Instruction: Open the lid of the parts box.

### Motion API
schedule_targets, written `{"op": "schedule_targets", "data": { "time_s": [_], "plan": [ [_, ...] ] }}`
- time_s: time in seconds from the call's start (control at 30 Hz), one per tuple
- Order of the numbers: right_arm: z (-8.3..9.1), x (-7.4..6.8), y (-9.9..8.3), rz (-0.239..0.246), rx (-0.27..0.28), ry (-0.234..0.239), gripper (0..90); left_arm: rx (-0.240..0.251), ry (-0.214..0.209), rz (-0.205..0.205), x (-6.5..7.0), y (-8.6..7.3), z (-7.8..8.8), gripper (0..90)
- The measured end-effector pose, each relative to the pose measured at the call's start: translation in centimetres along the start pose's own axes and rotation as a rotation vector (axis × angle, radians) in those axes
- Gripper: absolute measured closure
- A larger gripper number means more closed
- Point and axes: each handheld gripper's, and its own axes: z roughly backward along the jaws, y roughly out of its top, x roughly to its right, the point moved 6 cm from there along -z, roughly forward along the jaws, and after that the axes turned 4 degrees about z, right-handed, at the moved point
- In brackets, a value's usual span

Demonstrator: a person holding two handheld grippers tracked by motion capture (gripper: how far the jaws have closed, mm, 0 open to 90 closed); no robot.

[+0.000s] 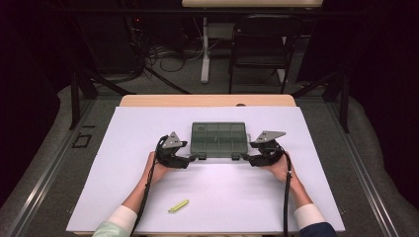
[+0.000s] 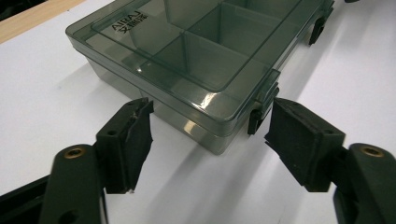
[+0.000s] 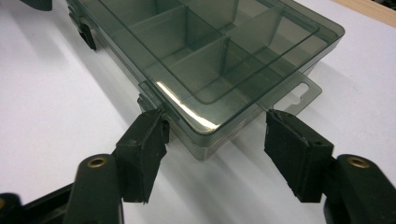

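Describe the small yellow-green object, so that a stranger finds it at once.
Start from the white table top, then the dark clear box at its middle. Nearer the person, between the forearms, lies the yellow-green stick, alone and brightly coloured.

Compartment box (image 1: pixel 219 138) was translucent smoky grey-green with black latches (image 2: pixel 255 120) and dark lettering on the lid. Board (image 1: pixel 148 197) under it was plain white, no pattern; tabletop (image 1: pixel 207 100) edge beyond was light wood. Both grippers, left gripper (image 1: pixel 190 158) and right gripper (image 1: pixel 248 158), were black with grey plates. Small stick (image 1: pixel 178 206) near the board's front edge was yellow-green. Sleeve cuffs (image 1: pixel 122 217) white.
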Motion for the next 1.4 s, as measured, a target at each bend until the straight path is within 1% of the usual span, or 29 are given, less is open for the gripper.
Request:
{"op": "schedule_targets", "data": {
  "time_s": [0.1,0.17,0.23,0.27,0.3,0.37,0.47,0.5,0.53,0.57,0.6,0.67,0.73,0.8,0.9,1.0,1.1,1.2,1.23,1.33,1.4],
  "plan": [
    [-0.21,-0.08,-0.16,0.001,-0.019,0.004,42.9,-0.002,-0.003,0.008,0.00,-0.09,-0.09,35.0],
    [-0.21,-0.07,-0.17,-0.002,-0.020,0.002,43.7,-0.001,-0.004,0.010,-0.02,-0.10,-0.08,36.4],
    [-0.29,-0.09,-0.19,-0.002,-0.015,0.006,45.0,-0.002,-0.014,0.011,0.01,-0.12,-0.07,38.1],
    [-0.40,-0.11,-0.18,-0.005,-0.007,0.001,45.6,-0.002,-0.010,0.009,0.02,-0.12,-0.09,39.1],
    [-0.36,-0.12,-0.26,0.000,-0.028,0.002,46.7,-0.005,-0.009,0.014,0.07,-0.15,-0.15,40.0],
    [-0.49,-0.25,-0.28,0.010,-0.028,-0.003,48.3,-0.004,-0.018,0.014,0.12,-0.17,-0.18,43.9],
    [-0.53,-0.26,-0.30,0.009,-0.023,-0.004,48.8,-0.005,-0.018,0.012,0.13,-0.19,-0.27,44.8],
    [-0.48,-0.27,-0.39,0.009,-0.037,-0.001,48.8,-0.009,-0.017,0.014,0.14,-0.23,-0.31,44.9],
    [-0.48,-0.27,-0.39,0.009,-0.037,-0.001,48.8,-0.010,-0.017,0.016,0.15,-0.25,-0.33,44.9],
    [-0.48,-0.26,-0.39,0.010,-0.038,-0.002,48.8,-0.012,-0.016,0.010,0.08,-0.28,-0.33,44.8],
    [-0.56,-0.29,-0.34,0.009,-0.025,-0.006,48.8,-0.009,-0.011,0.017,0.08,-0.28,-0.34,45.7],
    [-0.52,-0.30,-0.34,0.020,-0.032,-0.010,49.0,-0.006,-0.004,0.024,0.06,-0.31,-0.36,47.2],
    [-0.49,-0.35,-0.37,0.024,-0.034,-0.012,49.1,-0.002,-0.008,0.031,0.06,-0.34,-0.40,47.8],
    [-0.48,-0.35,-0.38,0.026,-0.037,-0.013,49.0,-0.005,-0.003,0.021,0.03,-0.36,-0.42,47.8],
    [-0.50,-0.39,-0.41,0.028,-0.037,-0.015,48.8,-0.005,0.002,0.019,0.06,-0.36,-0.43,47.9],
    [-0.57,-0.43,-0.43,0.026,-0.030,-0.017,48.6,-0.004,0.002,0.024,0.11,-0.38,-0.45,47.9],
    [-0.63,-0.51,-0.49,0.027,-0.040,-0.020,48.7,-0.004,0.001,0.029,0.13,-0.41,-0.44,48.4],
    [-0.64,-0.49,-0.49,0.026,-0.036,-0.018,48.8,-0.005,0.000,0.024,0.08,-0.43,-0.41,49.0],
    [-0.63,-0.50,-0.50,0.022,-0.037,-0.018,48.8,-0.016,-0.001,0.018,0.09,-0.54,-0.49,49.5],
    [-0.64,-0.46,-0.49,0.021,-0.034,-0.017,48.9,-0.017,-0.003,0.024,0.14,-0.56,-0.53,49.2],
    [-0.55,-0.45,-0.52,0.020,-0.042,-0.017,48.9,-0.013,0.001,0.027,0.12,-0.51,-0.53,48.7]
  ]
}}
